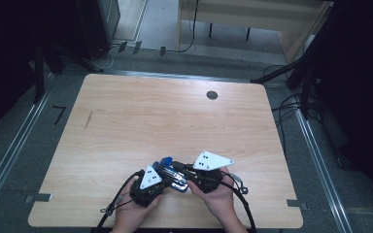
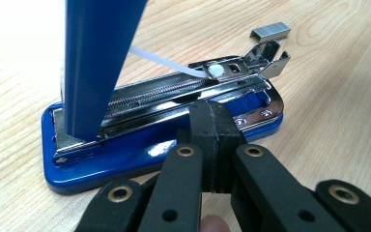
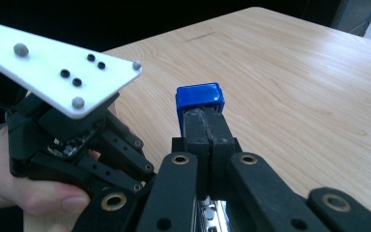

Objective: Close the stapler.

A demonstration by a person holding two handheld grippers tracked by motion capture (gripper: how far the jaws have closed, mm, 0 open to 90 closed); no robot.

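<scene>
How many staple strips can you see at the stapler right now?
1: a staple strip at the front end of the open stapler, above its metal track. More may sit hidden in the track.

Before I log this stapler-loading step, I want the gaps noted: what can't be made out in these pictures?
- Stapler, high view: too small, mostly covered by both grippers.
- Left gripper, left gripper view: jaws together, but whether they pinch anything is hidden.
- Stapler's raised blue lid: top cut off by the frame.
- Right gripper, right gripper view: jaws hide the lid below its tip.
</scene>
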